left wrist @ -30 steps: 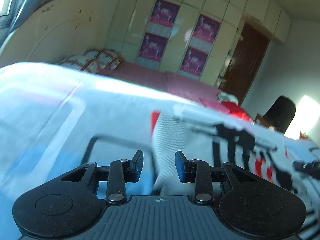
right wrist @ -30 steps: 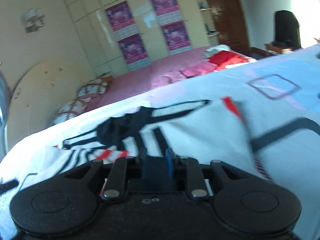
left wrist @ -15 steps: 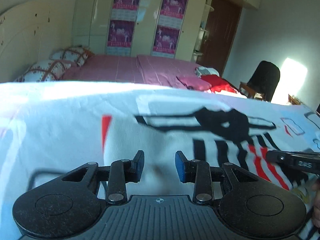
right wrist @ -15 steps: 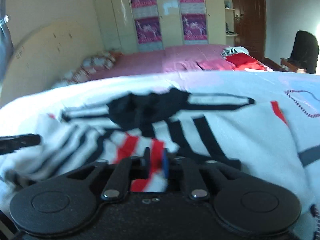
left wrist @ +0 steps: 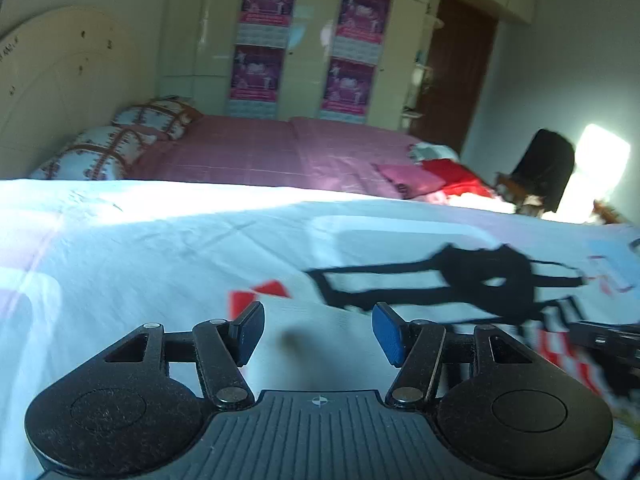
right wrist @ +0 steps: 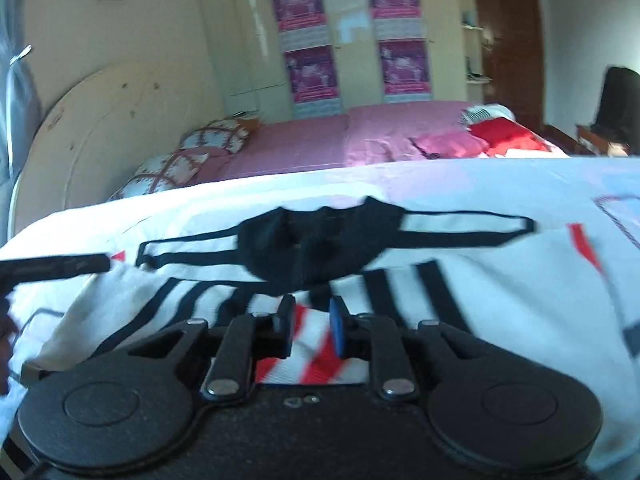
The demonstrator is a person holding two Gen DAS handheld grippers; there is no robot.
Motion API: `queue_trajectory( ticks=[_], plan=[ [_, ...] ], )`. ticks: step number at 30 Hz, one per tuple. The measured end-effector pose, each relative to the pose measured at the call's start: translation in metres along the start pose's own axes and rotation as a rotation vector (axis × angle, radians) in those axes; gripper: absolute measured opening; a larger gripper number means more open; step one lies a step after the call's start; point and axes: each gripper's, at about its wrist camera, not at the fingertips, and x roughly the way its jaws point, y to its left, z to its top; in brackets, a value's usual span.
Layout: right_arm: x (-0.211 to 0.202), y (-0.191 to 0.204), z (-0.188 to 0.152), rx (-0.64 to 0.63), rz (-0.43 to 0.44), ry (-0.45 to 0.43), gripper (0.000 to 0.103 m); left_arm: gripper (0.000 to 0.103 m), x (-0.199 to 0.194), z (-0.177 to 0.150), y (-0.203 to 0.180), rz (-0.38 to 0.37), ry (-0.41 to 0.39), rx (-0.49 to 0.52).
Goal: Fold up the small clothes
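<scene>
1. Looking along the left gripper (left wrist: 318,334): pink bed (left wrist: 280,152), pillows (left wrist: 116,148) and postered wardrobe (left wrist: 304,40) behind; jaws spread wide, empty, over the white garment (left wrist: 400,292) on the printed sheet (left wrist: 140,248).
2. Right wrist view: right gripper (right wrist: 311,330) jaws clenched on the garment's (right wrist: 460,280) red-striped fold; black collar print just ahead; left gripper's finger at far left.

My small white garment (right wrist: 460,304) with black stripes, red bars and a black collar patch is lying spread, slightly rumpled, on the pale bedsheet (left wrist: 140,248), its collar pointing toward the pink bed (right wrist: 320,140).
</scene>
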Motion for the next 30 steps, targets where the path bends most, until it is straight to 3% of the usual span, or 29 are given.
queue_trajectory(
  ticks=[5, 11, 13, 14, 16, 19, 20, 22, 24, 30],
  plan=[
    [-0.002, -0.016, -0.012, -0.014, -0.03, 0.044, 0.014, 0.059, -0.004, -0.029, -0.037, -0.025, 0.045, 0.05],
    [-0.021, -0.043, -0.023, -0.087, -0.178, 0.006, 0.01, 0.059, -0.007, -0.044, -0.036, 0.005, 0.034, 0.086],
    [-0.032, -0.054, -0.022, -0.054, -0.201, 0.002, 0.017, 0.059, -0.009, -0.044, -0.034, 0.012, 0.033, 0.089],
    [-0.039, -0.059, -0.021, -0.019, -0.213, -0.009, 0.033, 0.059, -0.01, -0.044, -0.035, 0.018, 0.033, 0.091],
    [-0.05, -0.076, -0.021, 0.075, -0.155, -0.02, 0.037, 0.059, -0.011, -0.045, -0.036, 0.023, 0.03, 0.09],
    [-0.046, -0.092, -0.026, 0.198, -0.035, 0.036, 0.036, 0.059, -0.009, -0.046, -0.039, 0.036, 0.024, 0.089],
    [-0.043, -0.092, -0.027, 0.191, -0.034, 0.038, 0.034, 0.059, -0.009, -0.046, -0.038, 0.035, 0.022, 0.085],
    [-0.039, -0.084, -0.026, 0.142, -0.046, 0.041, 0.005, 0.059, -0.009, -0.046, -0.037, 0.03, 0.021, 0.077],
    [-0.045, -0.081, -0.021, 0.132, -0.018, 0.024, 0.005, 0.059, -0.009, -0.046, -0.036, 0.03, 0.023, 0.078],
    [-0.066, -0.082, -0.023, 0.116, -0.043, 0.007, 0.004, 0.059, -0.008, -0.045, -0.036, 0.032, 0.027, 0.082]
  ],
)
